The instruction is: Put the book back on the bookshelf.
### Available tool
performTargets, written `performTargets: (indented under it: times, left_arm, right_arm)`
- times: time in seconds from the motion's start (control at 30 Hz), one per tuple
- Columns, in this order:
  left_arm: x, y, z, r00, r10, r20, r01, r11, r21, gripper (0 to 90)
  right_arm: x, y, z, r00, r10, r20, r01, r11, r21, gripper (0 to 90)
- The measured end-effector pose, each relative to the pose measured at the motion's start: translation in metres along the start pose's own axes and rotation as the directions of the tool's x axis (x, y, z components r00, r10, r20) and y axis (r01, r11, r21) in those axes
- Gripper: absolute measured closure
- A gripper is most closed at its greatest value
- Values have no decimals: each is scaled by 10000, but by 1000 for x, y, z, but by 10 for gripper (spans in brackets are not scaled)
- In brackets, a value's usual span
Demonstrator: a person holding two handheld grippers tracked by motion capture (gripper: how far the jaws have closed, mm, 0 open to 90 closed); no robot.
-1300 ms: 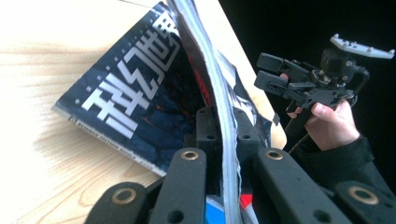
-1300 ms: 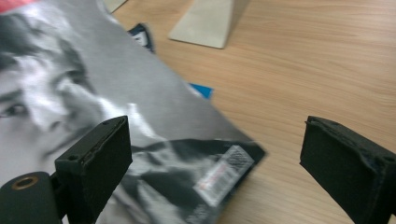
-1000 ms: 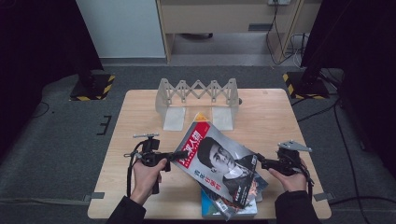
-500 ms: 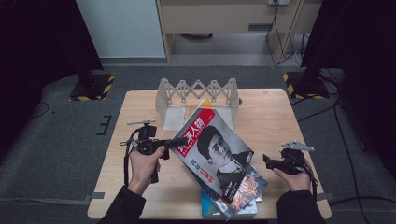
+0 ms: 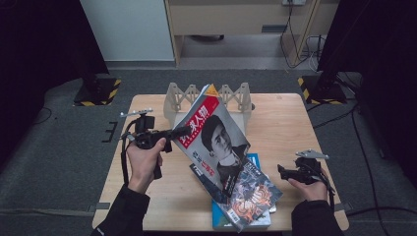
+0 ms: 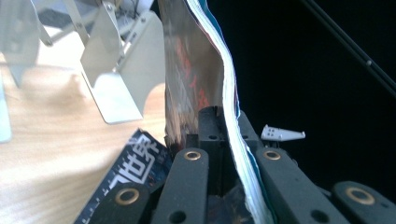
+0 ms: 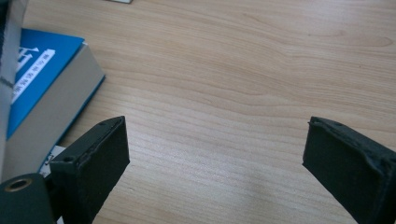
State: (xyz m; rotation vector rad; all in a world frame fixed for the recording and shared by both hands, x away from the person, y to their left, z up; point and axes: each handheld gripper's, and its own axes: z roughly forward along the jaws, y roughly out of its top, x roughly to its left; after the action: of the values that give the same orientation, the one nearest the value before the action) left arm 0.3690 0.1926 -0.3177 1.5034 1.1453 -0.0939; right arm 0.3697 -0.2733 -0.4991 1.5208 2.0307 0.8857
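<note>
A magazine (image 5: pixel 216 137) with a face and a red title band on its cover hangs tilted over the table, its top corner raised toward the rack. My left gripper (image 5: pixel 183 132) is shut on its left edge. In the left gripper view the jaws (image 6: pixel 224 116) pinch the page stack (image 6: pixel 196 70). The magazine's lower end still rests on another magazine (image 5: pixel 251 194) with a colourful cover, seen too as a dark cover (image 6: pixel 135 158). Under that lies a blue book (image 5: pixel 254 159) (image 7: pixel 37 79). My right gripper (image 5: pixel 282 172) (image 7: pixel 217 154) hovers open just above the wood to the right of the pile, holding nothing.
A pale folding rack (image 5: pixel 231 93) (image 6: pixel 116 79) with several dividers stands at the back middle of the wooden table (image 5: pixel 280 128). Bare wood lies left of the pile and at the right. Dark floor and stands surround the table.
My left gripper has risen with the magazine, whose held edge now stands higher and steeper near the rack. The right hand has stayed about where it was.
</note>
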Motion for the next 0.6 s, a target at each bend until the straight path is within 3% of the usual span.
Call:
performTargets:
  times: [0.17, 0.43, 0.6]
  left_arm:
    - [2, 9, -10, 9998, 72, -169, -79, 9992, -391, 861]
    - [7, 21, -27, 9964, 237, -818, -306, 9960, -839, 860]
    - [9, 29, -41, 9956, 203, -916, -314, 9921, -1214, 861]
  right_arm:
    - [-1, -3, 5, 9999, -139, 61, 138, 9997, 215, 64]
    - [-3, -8, 12, 9992, -389, 36, 385, 9962, 777, 59]
    - [-3, -10, 14, 9986, -521, 5, 518, 9934, 1020, 58]
